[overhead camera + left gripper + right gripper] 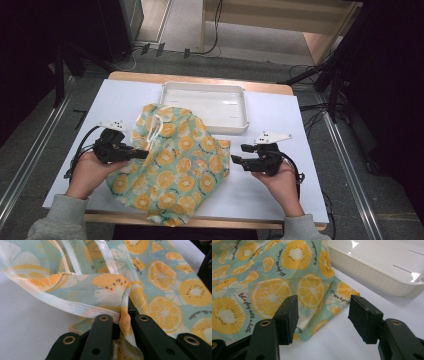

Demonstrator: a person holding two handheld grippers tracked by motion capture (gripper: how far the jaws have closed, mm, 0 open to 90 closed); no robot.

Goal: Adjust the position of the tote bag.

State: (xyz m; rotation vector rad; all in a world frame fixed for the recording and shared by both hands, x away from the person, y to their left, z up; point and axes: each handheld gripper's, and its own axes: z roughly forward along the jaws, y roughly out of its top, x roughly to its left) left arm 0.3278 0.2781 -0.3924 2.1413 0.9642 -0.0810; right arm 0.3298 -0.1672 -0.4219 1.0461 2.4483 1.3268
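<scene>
- Your left claw (142, 154) was pinched on the cloth (175, 167), at its left edge; in the left gripper view the jaws were pressed together with a fold of the fabric (125, 322) between them, just by the hemmed edge.
- Your right claw (239, 155) was spread, nothing between the jaws. It sat just beside the cloth's right edge, not touching it.
- In the right gripper view the cloth's corner (342, 293) lay flat on the surface (342, 340) ahead of the open jaws, roughly in line with the gap.
- The cloth, teal with an orange-slice print, lay crumpled mid-surface; its near edge hung over the front of the surface (125, 100).
- A white tray (205, 102) sat behind the cloth at the far side; the cloth's far edge was touching or overlapping the tray's front rim, can't tell which.
- Both your hands rested low on the surface, left hand (90, 172) and right hand (281, 182).
</scene>
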